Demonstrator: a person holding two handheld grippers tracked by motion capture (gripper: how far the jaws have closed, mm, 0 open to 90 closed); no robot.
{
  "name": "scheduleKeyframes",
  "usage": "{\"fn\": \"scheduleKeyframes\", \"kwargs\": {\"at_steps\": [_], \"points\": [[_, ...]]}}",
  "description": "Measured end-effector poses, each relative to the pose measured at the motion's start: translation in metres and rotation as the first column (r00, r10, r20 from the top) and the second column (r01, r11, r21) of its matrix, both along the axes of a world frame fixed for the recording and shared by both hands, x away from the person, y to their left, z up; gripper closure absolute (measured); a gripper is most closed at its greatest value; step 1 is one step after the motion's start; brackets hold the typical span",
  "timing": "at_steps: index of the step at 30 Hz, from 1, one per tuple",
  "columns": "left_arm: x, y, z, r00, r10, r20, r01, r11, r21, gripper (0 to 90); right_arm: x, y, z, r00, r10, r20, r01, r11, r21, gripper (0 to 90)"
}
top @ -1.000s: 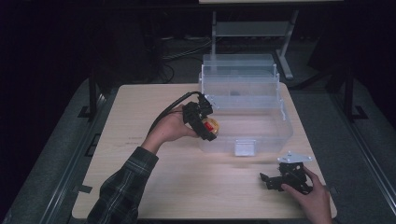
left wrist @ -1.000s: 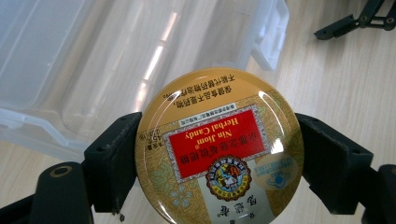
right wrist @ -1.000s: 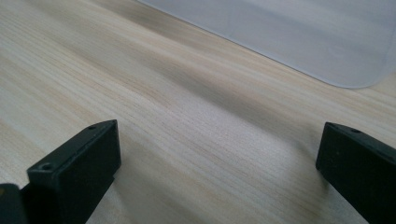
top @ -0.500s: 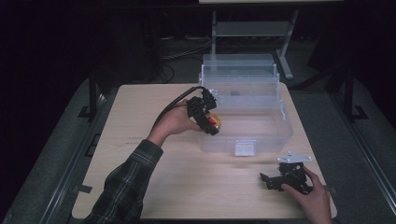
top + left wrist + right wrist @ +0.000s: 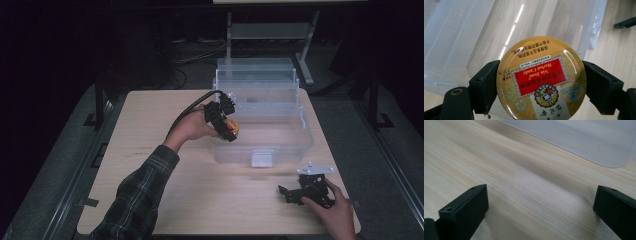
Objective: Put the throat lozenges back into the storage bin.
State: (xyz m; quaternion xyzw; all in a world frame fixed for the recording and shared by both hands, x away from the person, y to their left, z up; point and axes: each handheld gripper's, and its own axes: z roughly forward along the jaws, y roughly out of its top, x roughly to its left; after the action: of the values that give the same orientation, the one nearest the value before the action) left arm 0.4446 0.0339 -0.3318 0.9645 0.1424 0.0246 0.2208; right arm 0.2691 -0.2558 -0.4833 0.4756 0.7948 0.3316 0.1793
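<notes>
Left gripper [image 5: 226,125] pinching a round herbal-candy tin [image 5: 541,79] between its jaws, held at the near-left rim of the clear storage box [image 5: 300,135] — tin apparently not yet deposited — while the right gripper [image 5: 306,191], jaws spread and empty, rests on the table [image 5: 165,200].

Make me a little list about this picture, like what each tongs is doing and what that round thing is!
Left tongs: shut on the candy tin, held over the box's left edge
Candy tin: round, gold, red label reading "Nin Jom Herbal Candy"
Right tongs: open, holding nothing, low over the table
Box: clear plastic, lid open at the back
Table: light wood
</notes>
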Motion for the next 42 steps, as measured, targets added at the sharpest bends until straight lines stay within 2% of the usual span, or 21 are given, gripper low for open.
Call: {"fn": "scheduleKeyframes", "kwargs": {"at_steps": [16,32,42], "points": [[0.01,-0.003,-0.011,0.9999,0.01,-0.009,-0.01,0.9994,0.032,19.5,0.0,0.0,0.0,1.0,0.0,-0.001,0.0,1.0,0.0,0.0],[0.013,0.0,-0.019,0.9997,0.02,-0.015,-0.019,0.999,0.041,19.4,0.0,0.0,0.0,1.0,0.002,0.002,-0.002,1.0,-0.002,0.0],[0.012,0.0,-0.02,0.9995,0.005,-0.03,-0.004,0.9989,0.047,19.4,0.0,0.0,0.0,1.0,0.002,0.002,-0.002,1.0,-0.002,0.0]]}}
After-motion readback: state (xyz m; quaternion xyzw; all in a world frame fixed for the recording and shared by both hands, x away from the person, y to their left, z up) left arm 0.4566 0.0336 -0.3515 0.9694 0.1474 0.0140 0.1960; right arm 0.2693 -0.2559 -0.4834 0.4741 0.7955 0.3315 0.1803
